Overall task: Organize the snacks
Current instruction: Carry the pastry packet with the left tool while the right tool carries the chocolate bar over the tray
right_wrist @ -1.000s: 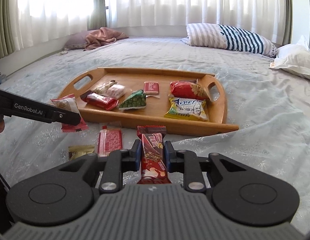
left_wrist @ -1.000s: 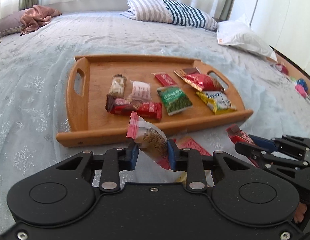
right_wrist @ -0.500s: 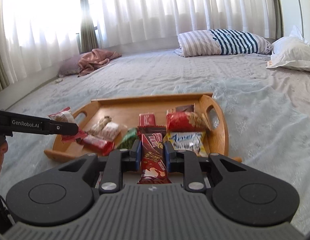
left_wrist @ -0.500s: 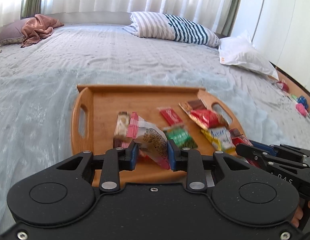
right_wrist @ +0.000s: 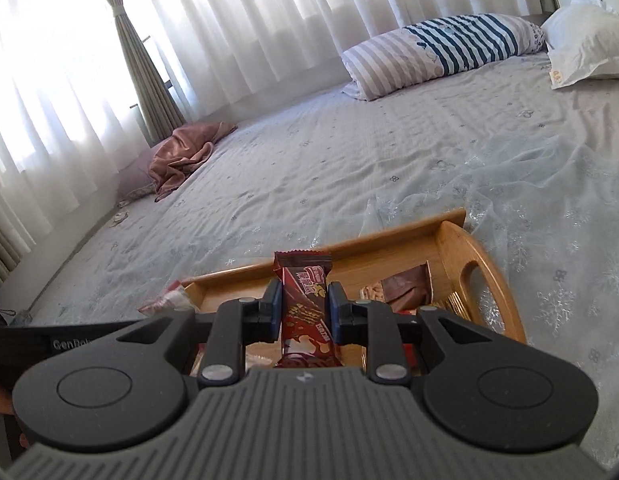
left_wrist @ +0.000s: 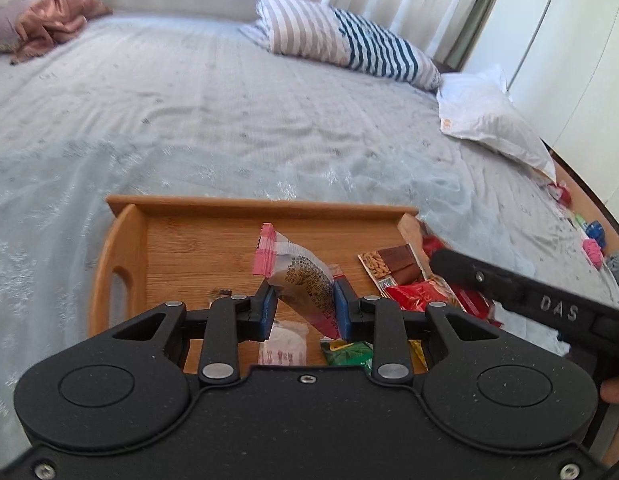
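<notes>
1. Now my left gripper (left_wrist: pixel 304 308) is clamped on a pink and white snack pack (left_wrist: pixel 299 276), up over the wooden tray (left_wrist: pixel 121 248).
2. My right gripper (right_wrist: pixel 302 312) is clamped on a dark red snack bar (right_wrist: pixel 305 308), over the tray too.
3. The tray sits on the bed (left_wrist: pixel 229 120) with more snacks inside.

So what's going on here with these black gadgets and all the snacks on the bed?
A person is tidying snacks into a wooden tray on the bed, using a handheld gripper in each hand. The left gripper is clamped on a clear packet with pink ends, the right gripper on a dark red wrapped bar. Both are held above the tray, not yet released. Several snacks already lie in it, including a green packet.
</notes>
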`<state>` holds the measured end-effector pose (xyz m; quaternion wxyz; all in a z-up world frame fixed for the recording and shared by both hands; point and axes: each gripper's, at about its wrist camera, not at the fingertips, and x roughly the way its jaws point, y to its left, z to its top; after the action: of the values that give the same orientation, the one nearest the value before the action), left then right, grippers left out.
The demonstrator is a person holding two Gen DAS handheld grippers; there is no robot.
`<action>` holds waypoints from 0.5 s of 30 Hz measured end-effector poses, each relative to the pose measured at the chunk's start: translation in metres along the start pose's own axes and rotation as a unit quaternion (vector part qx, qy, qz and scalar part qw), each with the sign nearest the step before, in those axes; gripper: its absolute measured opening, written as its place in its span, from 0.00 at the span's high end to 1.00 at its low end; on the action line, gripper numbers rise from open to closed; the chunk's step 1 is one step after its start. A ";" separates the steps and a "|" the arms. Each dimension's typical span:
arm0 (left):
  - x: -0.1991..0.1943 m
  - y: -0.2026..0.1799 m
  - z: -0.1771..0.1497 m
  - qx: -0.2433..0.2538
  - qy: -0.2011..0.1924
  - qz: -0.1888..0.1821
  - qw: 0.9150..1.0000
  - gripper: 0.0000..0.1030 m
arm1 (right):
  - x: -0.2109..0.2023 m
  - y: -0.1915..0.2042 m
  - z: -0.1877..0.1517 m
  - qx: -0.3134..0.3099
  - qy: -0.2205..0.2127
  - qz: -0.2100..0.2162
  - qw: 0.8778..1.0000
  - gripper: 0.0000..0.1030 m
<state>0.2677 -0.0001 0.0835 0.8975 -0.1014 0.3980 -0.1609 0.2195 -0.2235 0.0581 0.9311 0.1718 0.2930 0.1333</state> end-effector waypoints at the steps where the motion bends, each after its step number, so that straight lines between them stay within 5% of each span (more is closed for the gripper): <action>1: 0.009 0.003 0.004 -0.004 0.010 -0.009 1.000 0.73 | 0.009 -0.001 0.004 0.006 0.008 0.001 1.000 0.73; 15: 0.087 0.012 0.023 0.017 0.066 0.000 0.998 0.73 | 0.105 -0.001 0.007 -0.009 0.064 -0.052 0.997 0.73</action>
<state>0.3418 -0.0195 0.0355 0.8706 -0.0750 0.4539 -0.1740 0.3069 -0.1900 0.0108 0.9174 0.1395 0.3596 0.0980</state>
